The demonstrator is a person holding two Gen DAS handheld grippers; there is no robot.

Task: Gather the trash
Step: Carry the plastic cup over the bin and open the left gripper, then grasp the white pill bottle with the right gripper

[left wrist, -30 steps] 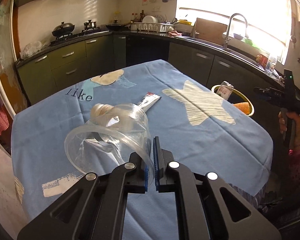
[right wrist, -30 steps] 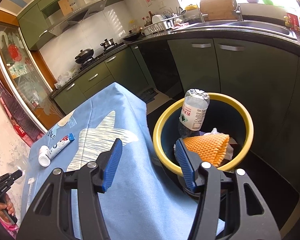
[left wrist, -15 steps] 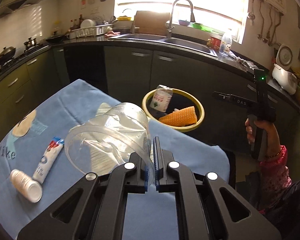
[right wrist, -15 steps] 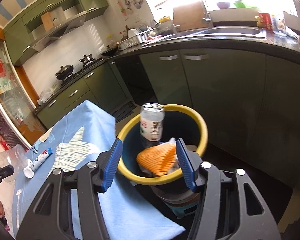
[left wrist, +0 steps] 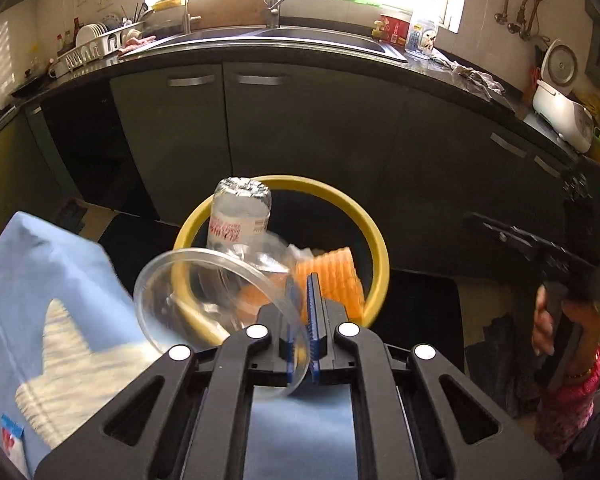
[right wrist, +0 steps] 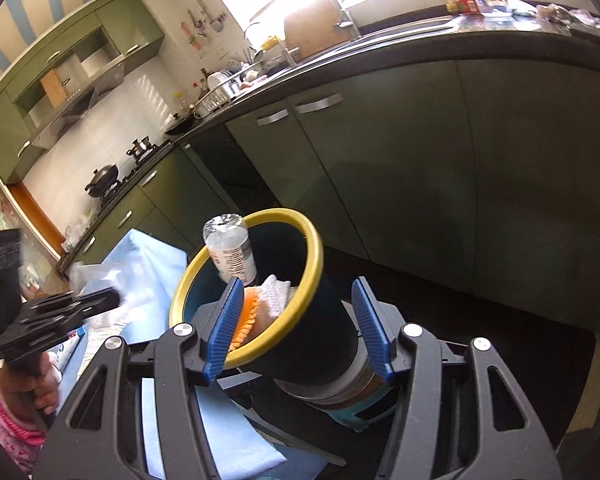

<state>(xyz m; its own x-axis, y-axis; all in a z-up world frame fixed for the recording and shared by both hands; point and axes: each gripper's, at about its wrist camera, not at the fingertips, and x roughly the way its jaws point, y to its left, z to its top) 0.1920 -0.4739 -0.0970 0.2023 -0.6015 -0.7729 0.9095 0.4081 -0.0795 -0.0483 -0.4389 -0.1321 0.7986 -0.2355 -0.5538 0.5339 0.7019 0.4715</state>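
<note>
**Clear cup at the bin, about to be dropped**

The blue tablecloth-covered table (left wrist: pixel 40 280) is at my left, and just past its corner stands the dark bin with the yellow rim (left wrist: pixel 374 248). It already holds a clear plastic water bottle (left wrist: pixel 240 216) and an orange ridged sponge-like piece (left wrist: pixel 332 276).

My left gripper (left wrist: pixel 300 320) pinches the rim of the clear plastic cup (left wrist: pixel 204 296). Its jaws have just been easing apart, the cup wall between the pads, so I judge this to be the release step. The cup hangs over the near rim; I should push forward a little before letting go.

My right gripper (right wrist: pixel 296 328) stands half open and empty, framing the bin.
</note>
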